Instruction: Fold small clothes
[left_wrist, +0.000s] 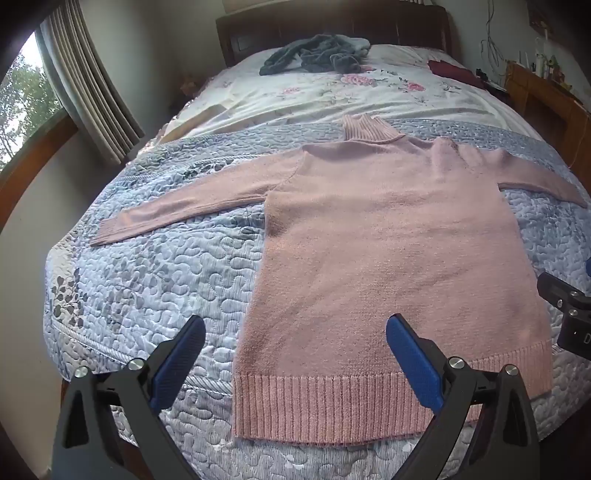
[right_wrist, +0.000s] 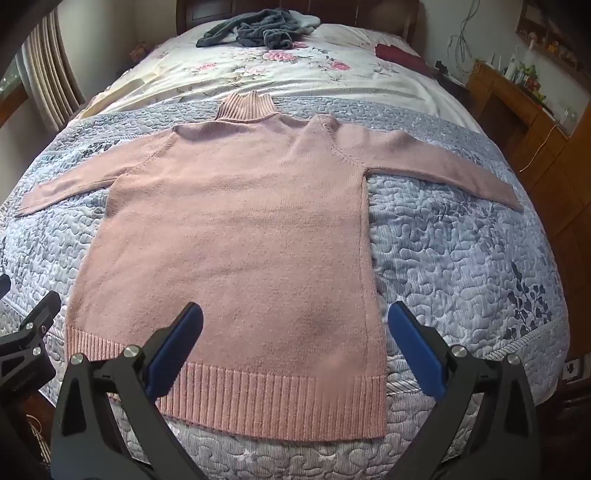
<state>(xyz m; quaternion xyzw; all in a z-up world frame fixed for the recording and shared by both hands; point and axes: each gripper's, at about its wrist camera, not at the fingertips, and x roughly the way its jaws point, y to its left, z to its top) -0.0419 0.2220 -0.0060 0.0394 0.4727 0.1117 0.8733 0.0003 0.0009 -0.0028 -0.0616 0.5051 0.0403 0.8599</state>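
Bed (left_wrist: 122, 266) carries a blue-grey quilt (right_wrist: 461, 258) across its near half, with a floral sheet (right_wrist: 258, 74) beyond toward the headboard. Pink sweater (right_wrist: 236, 229) lies flat on the quilt, unfolded, collar toward the headboard, both sleeves extended sideways, ribbed hem at the near edge of the bed. Grey garment heap (right_wrist: 255, 29) sits on the floral sheet, well beyond the sweater's collar. Left gripper (left_wrist: 295, 343) hangs over the sweater's hem corner, fingers spread wide, holding nothing. Right gripper (right_wrist: 295, 332) hangs over the opposite hem corner, fingers likewise spread and empty.
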